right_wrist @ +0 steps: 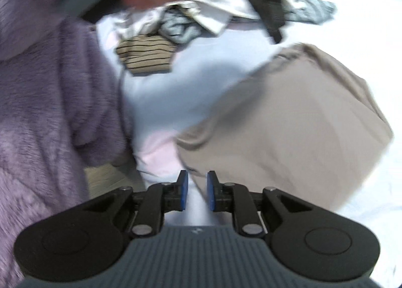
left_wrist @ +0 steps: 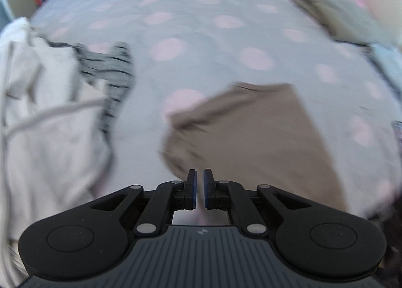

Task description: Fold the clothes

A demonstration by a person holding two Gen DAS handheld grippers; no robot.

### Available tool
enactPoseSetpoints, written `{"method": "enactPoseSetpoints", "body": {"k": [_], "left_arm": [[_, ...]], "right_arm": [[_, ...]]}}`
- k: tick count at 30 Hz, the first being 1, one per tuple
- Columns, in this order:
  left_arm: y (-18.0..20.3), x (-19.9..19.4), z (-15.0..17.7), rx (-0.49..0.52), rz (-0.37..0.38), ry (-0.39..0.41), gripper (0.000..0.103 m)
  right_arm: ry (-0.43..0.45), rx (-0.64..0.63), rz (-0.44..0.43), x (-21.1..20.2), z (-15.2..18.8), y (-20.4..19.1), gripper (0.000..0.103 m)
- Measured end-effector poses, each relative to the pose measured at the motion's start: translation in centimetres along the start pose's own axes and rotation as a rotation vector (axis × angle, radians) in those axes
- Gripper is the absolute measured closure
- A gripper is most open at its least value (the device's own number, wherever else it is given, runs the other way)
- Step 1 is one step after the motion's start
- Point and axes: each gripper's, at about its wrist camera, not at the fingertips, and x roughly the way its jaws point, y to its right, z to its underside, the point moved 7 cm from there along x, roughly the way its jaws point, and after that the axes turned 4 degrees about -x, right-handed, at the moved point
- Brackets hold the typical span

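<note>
Left gripper [left_wrist: 199,188] pinched nearly shut, right gripper [right_wrist: 196,191] cracked open, both empty. Folded tan garment [left_wrist: 253,134] flat on bedspread [left_wrist: 201,24], long axis running away from grippers.

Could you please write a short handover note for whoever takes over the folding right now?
Left gripper: shut, holding nothing. Right gripper: jaws slightly apart, nothing between them.
Tan garment lies folded on the dotted bedsheet, just ahead of both grippers.
Unfolded pile left: cream garment, grey striped piece, tan striped piece.
An olive garment lies further off.
Next: probably pick from the pile.
</note>
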Motion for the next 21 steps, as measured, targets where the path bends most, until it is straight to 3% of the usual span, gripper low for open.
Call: {"method": "enactPoseSetpoints", "body": {"k": [5,9,15,21], "left_arm": [[2.7,-0.6,3.8,0.068,0.076,-0.030,0.101],[4.8,0.6,7.4,0.163,0.119,-0.106,0.101],[4.3,3.1,10.6,0.167,0.053,-0.213,0.096],[2.0,3.3,11.3,0.056,0.012,-0.253,0.074]], "right_arm": [[-0.011,0.044,0.086,0.1,2.0,1.8,0.084],[-0.040,0.074,0.121,0.6,4.1,2.6,0.084],[-0.083,0.102,0.154,1.2,7.4,3.5,0.084],[-0.066,0.136,0.148,1.0,8.9,3.9,0.083]]}}
